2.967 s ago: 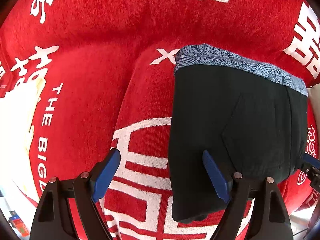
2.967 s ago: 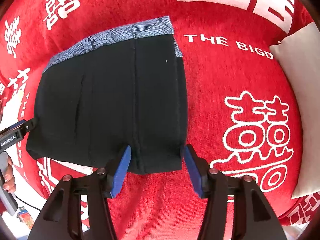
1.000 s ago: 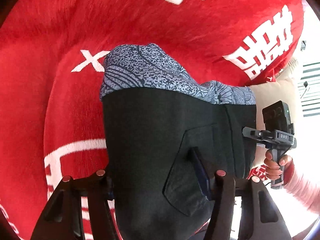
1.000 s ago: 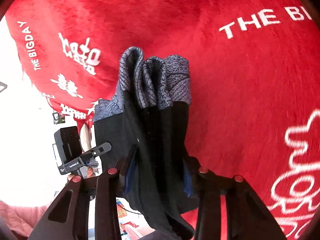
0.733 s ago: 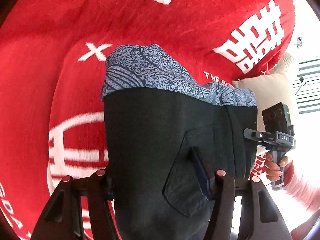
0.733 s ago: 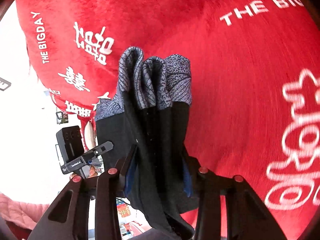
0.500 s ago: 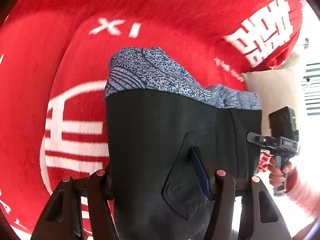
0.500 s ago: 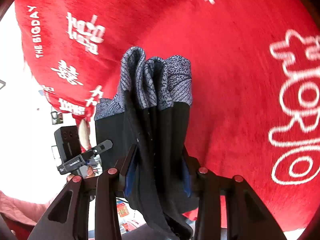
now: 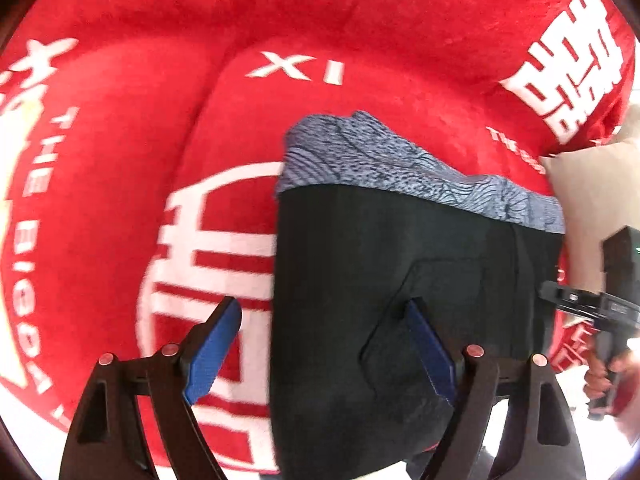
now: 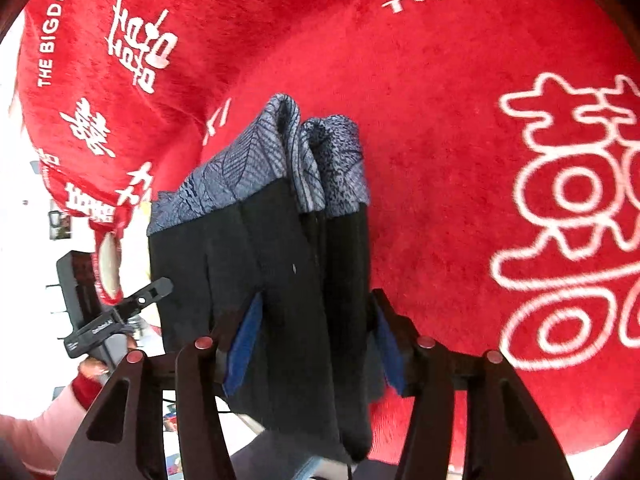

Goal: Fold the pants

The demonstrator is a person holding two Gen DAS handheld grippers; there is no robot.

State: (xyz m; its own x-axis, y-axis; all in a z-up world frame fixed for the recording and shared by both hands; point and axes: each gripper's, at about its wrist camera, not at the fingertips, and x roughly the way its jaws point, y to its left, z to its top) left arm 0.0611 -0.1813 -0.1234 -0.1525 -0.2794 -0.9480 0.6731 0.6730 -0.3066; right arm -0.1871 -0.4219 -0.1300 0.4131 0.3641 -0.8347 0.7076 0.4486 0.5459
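Observation:
The folded black pants [image 9: 380,260] with a blue-grey patterned waistband [image 9: 380,160] lie on the red blanket [image 9: 120,160]. My left gripper [image 9: 320,352] has its jaws opening wide. Its left pad stands over bare blanket, and its right pad hovers over the pants' back pocket. In the right wrist view the pants [image 10: 280,248] stand bunched between the blue pads of my right gripper [image 10: 316,344]. Those jaws are opening and the pads look just clear of the cloth. Each view shows the other gripper at the pants' far side.
The red plush blanket [image 10: 440,120] bears white characters and lettering. A beige cushion [image 9: 592,184] lies at the right edge. A hand in a pink sleeve [image 10: 40,420] holds the left gripper's handle. The blanket's edge drops off at the left of the right wrist view.
Both grippers were shut on the pants and have now spread their jaws. The left gripper's left pad has come off the cloth onto bare blanket. Both views have shifted across the blanket.

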